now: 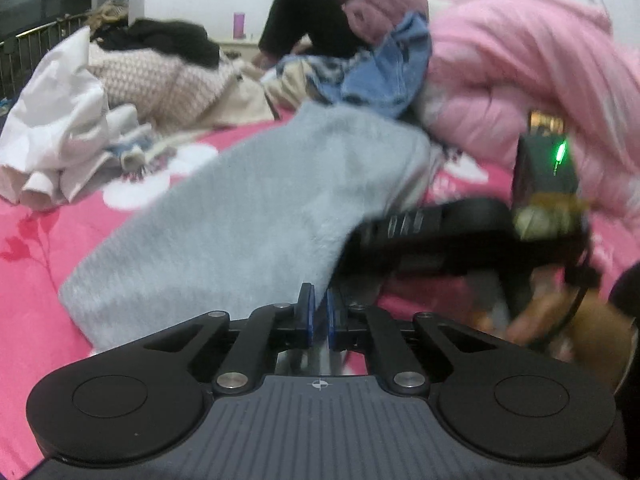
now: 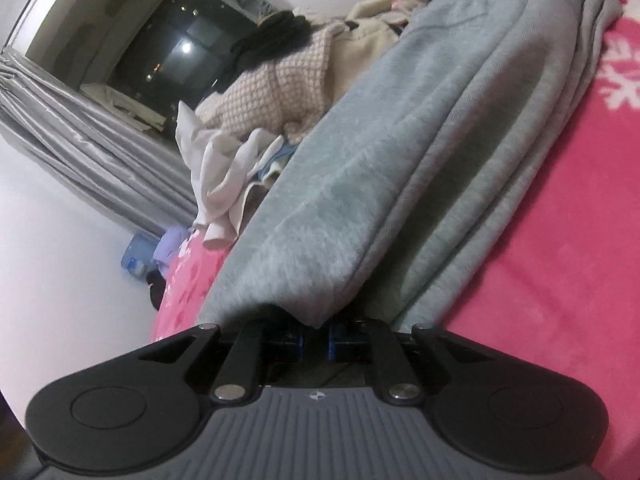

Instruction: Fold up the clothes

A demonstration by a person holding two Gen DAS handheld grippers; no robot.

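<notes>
Both jaws were pinched tight on the near edge of the grey fleece garment [image 1: 248,216] lying on the pink bedspread [image 2: 560,280], the left gripper [image 1: 319,312] and right gripper [image 2: 316,338] best lifting together, evenly, to keep the fold square.

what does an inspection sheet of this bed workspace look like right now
surface: pink flowered bedspread, mostly covered.
job's things: long grey fleecy garment, laid lengthwise, layers doubled along one edge.
clutter: crumpled white garment; beige checked knit with black clothing on top; blue denim piece; fluffy pink quilt.
grippers: left hand-held gripper shut on the grey garment's near edge; right hand-held gripper shut on its end.
cables: a thin black lead by the right hand-held gripper's body, blurred.
surroundings: grey curtain, dark window, white wall.
</notes>
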